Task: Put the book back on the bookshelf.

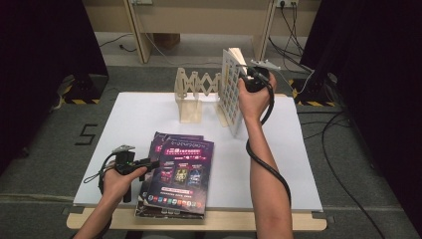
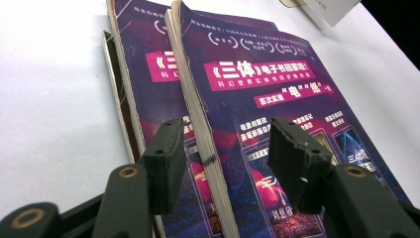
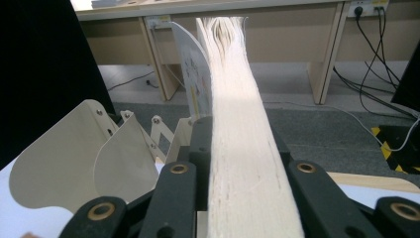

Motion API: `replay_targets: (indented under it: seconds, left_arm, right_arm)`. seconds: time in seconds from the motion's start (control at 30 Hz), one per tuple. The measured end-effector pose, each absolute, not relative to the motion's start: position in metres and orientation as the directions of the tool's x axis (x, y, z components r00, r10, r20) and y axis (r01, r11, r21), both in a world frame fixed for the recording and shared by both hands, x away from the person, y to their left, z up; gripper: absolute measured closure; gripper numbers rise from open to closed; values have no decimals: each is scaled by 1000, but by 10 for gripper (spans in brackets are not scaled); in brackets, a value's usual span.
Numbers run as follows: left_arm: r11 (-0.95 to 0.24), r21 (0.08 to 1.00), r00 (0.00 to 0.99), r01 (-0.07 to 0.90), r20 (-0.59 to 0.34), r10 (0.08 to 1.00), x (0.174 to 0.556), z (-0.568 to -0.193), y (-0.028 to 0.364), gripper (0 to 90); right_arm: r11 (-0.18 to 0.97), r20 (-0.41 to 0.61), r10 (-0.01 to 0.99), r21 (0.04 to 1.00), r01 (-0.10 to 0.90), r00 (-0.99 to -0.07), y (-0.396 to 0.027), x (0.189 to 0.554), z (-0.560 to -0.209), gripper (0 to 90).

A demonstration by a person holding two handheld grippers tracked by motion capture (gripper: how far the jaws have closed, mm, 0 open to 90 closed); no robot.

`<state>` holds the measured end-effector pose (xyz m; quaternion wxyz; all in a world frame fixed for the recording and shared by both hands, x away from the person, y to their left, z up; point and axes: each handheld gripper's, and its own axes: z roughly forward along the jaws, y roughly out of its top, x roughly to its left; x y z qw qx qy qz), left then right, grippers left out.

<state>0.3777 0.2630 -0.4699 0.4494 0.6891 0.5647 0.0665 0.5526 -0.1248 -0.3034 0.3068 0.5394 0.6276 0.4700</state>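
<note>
So the right fingers (image 3: 242, 163) are clamped on a book (image 1: 232, 92), one on each cover, page edges facing the camera in the right gripper view. It's upright, its long axis running up and away from the fingers, and its bottom end is down at the table (image 1: 298, 164), right at the near end of the wooden rack (image 1: 195, 92). That's the relation everything turns on, I think: the rack's slots sit just to the fingers' left in the right gripper view, so the book needs to slide sideways that way while staying vertical. Whether it's already in a slot or just beside the end plate, I can't tell from here.

The left fingers (image 2: 225, 163) are spread wide and holding nothing. They hover over the stack of purple books (image 1: 176, 174) lying flat, with the top book's page edge running straight out between them, away from the hand. One finger is above the top cover, the other over the book underneath. So the left hand is clearly the nearer one for those, and my guess is it closes on that top book's edge.
</note>
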Motion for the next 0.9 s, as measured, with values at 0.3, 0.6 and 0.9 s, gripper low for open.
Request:
replay_targets:
  seconds: [0.3,0.6,0.9]
  left_arm:
    - [40,695,353,718,-414,839,378,-471,264,476]
    - [31,691,360,722,-413,837,377,-472,261,476]
    - [28,693,360,721,-409,838,377,-472,261,476]
  right_arm:
    - [-29,116,970,926,377,-212,-125,561,-315,744]
    - [-18,102,972,930,366,-211,-127,560,-318,736]
    - [0,91,973,920,392,-214,-129,554,-317,685]
